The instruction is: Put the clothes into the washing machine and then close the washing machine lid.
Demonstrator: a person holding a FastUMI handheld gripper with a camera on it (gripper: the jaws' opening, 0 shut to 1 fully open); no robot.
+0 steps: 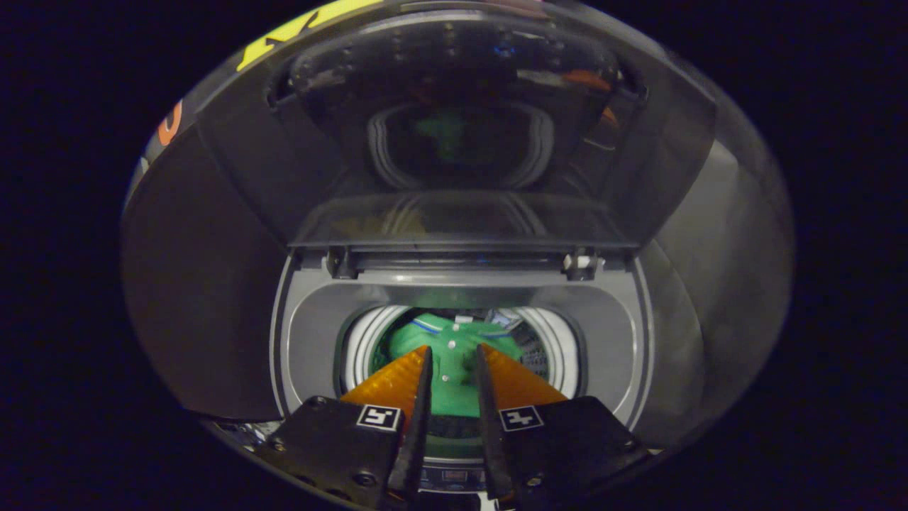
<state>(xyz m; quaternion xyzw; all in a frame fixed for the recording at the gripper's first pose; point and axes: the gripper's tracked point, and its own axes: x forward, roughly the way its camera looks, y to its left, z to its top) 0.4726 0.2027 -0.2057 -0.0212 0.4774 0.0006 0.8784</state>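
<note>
Green shirt (454, 355) lies in the washer (312, 341) drum, lower centre of frame. Claw (452, 355) hovers above it, fingers narrowly apart, holding nothing. Lid (461, 142) stands open at top — closing apparently left to do.

The gripper (452, 353) hangs over the washing machine's drum (546, 348), fingers parted with nothing between them; a green shirt (454, 341) (collar striped) lies in the drum, the lid (461, 142) raised beyond it.
</note>
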